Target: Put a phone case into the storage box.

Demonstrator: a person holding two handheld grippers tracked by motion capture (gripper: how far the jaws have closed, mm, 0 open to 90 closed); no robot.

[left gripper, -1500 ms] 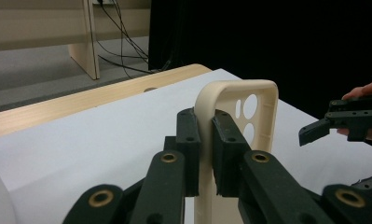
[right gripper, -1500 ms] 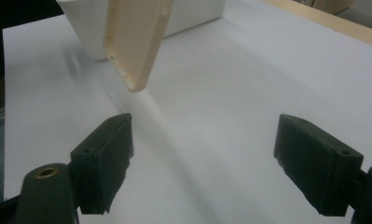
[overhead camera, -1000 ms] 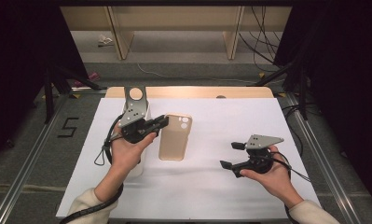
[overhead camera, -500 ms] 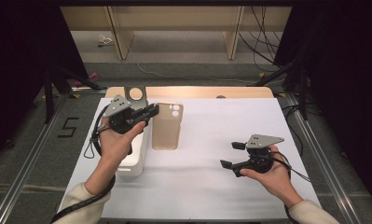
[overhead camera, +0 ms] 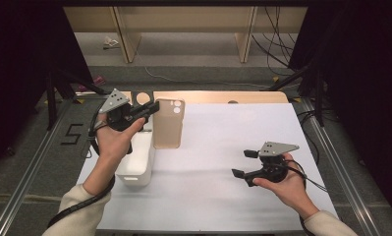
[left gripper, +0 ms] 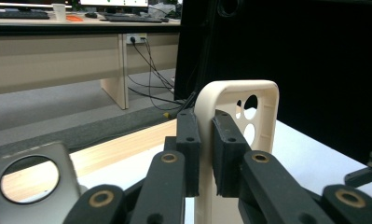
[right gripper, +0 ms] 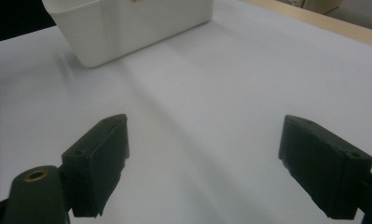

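High view has my left gripper (overhead camera: 152,109) clamped on the edge of the beige phone case (overhead camera: 168,124), which hangs above the table's far left, beside the white bin (overhead camera: 134,164). Right gripper (overhead camera: 242,163) hovers low over the white sheet (overhead camera: 218,147), jaws wide apart, holding nothing.

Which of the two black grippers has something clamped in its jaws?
The left gripper: its jaws pinch the edge of the beige plastic phone case, held above the white sheet. The right gripper stands wide open with nothing between its jaws.

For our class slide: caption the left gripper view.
Left tool clamps the edge of a beige phone case, held upright above the table.
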